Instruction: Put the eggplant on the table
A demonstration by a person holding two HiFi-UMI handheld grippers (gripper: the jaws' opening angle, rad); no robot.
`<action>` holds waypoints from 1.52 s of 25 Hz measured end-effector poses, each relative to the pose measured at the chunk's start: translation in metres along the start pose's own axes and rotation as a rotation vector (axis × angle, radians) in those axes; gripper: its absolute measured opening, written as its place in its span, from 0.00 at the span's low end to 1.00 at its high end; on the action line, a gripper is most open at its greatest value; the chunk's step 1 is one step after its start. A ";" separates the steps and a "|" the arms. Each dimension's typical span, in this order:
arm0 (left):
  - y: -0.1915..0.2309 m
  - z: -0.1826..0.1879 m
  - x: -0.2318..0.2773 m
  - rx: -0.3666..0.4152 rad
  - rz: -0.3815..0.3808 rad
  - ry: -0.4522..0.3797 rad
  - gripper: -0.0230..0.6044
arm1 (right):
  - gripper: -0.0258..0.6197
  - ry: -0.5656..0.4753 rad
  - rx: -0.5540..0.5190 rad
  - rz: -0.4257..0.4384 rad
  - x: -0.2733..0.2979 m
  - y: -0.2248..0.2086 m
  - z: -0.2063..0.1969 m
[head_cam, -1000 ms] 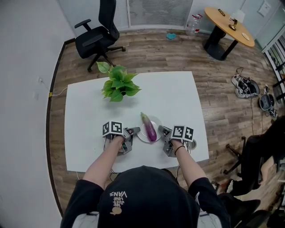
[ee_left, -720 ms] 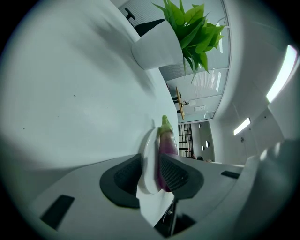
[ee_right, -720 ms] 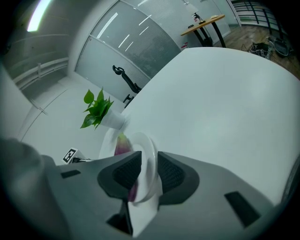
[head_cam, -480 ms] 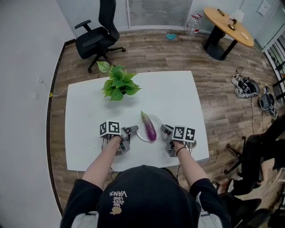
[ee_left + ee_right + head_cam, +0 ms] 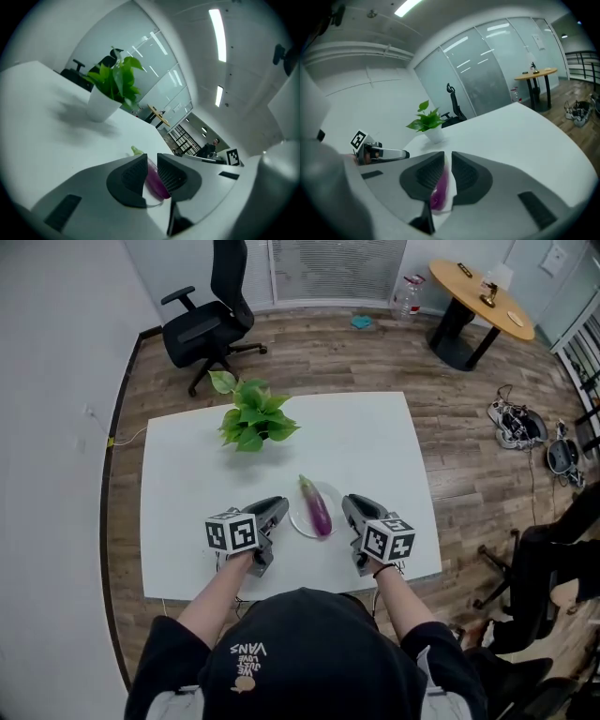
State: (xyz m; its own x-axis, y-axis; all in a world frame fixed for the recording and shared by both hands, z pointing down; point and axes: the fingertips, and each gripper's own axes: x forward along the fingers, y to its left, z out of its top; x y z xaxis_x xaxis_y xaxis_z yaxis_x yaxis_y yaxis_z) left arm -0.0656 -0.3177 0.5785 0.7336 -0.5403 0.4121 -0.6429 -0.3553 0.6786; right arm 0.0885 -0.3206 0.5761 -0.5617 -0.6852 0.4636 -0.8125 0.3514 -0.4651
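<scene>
A purple eggplant [image 5: 317,508] with a green stem lies on a small white plate [image 5: 298,522] near the front of the white table [image 5: 375,446]. My left gripper [image 5: 278,507] hovers just left of the plate. Its jaws are closing, still a narrow gap apart, with nothing between them. My right gripper [image 5: 350,505] hovers just right of the plate, its jaws also slightly apart and empty. In the left gripper view the eggplant [image 5: 154,180] shows beyond the gripper [image 5: 152,161]. The right gripper view shows the eggplant [image 5: 439,194] beyond that gripper [image 5: 448,161].
A potted green plant [image 5: 251,418] stands at the back left of the table. A black office chair [image 5: 206,320] is on the wood floor behind it. A round wooden table [image 5: 480,296] stands at the far right. Cables and gear lie on the floor to the right.
Both grippers have lifted off the tabletop and rolled, so their marker cubes now face upward. The eggplant and plate have not moved.
</scene>
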 end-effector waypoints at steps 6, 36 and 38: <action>-0.026 0.017 -0.029 0.182 0.007 -0.111 0.07 | 0.09 -0.093 -0.090 0.027 -0.023 0.025 0.015; -0.073 0.006 -0.085 0.388 0.025 -0.292 0.05 | 0.07 -0.285 -0.277 0.054 -0.094 0.079 0.027; -0.075 0.005 -0.085 0.389 0.022 -0.291 0.05 | 0.07 -0.283 -0.275 0.052 -0.094 0.079 0.027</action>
State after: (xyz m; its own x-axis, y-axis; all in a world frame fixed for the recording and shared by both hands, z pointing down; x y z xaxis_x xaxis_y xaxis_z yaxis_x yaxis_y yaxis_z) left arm -0.0808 -0.2495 0.4896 0.6625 -0.7222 0.1988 -0.7328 -0.5700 0.3716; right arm 0.0817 -0.2455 0.4758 -0.5694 -0.7972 0.2006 -0.8170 0.5219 -0.2452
